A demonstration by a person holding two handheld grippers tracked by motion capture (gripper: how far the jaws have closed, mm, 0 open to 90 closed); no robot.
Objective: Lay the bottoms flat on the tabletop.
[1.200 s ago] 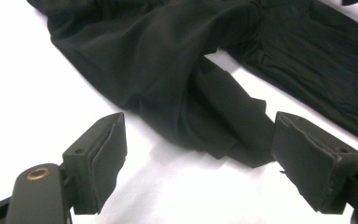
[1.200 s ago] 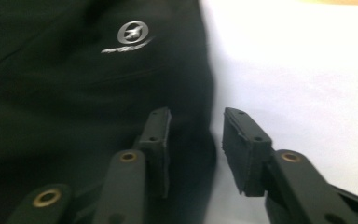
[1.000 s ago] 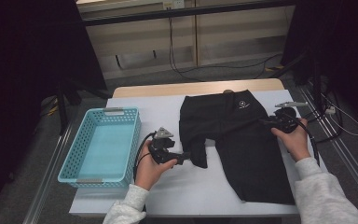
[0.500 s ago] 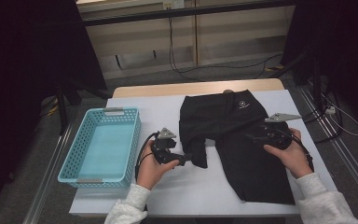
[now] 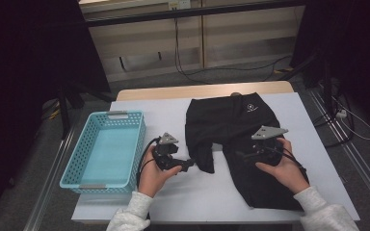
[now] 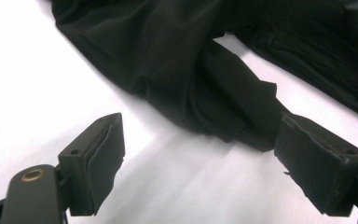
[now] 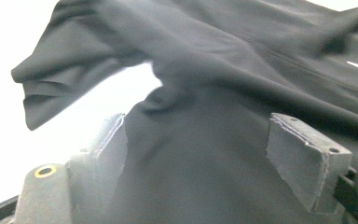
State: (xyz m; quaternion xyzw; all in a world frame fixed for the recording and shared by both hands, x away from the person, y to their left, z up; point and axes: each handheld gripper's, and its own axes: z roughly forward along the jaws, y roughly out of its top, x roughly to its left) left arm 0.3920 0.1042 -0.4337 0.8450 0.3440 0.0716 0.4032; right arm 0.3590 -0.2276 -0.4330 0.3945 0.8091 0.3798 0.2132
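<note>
A black garment (image 5: 231, 120) with a small white logo (image 5: 251, 108) lies spread on the white table (image 5: 197, 202). A folded flap of it hangs toward the left. My left gripper (image 5: 191, 163) rests on the table just left of that flap. In the left gripper view its jaws stand open, and the flap (image 6: 191, 70) lies ahead, its tip near the right-hand pad (image 6: 314, 170). My right gripper (image 5: 238, 155) hovers over the garment's lower half, pointing left. Its jaws have just been opening, and the cloth (image 7: 261, 56) lies under them, not pinched.
A light blue plastic basket (image 5: 139, 139) stands empty on the table's left side. Bare white tabletop lies in front of the hands. Beyond the table's far edge are a floor with cables and dark stands.
My right gripper has moved left from the garment's right edge to over its middle, with its jaws wider apart. The left gripper and the basket have not moved.
</note>
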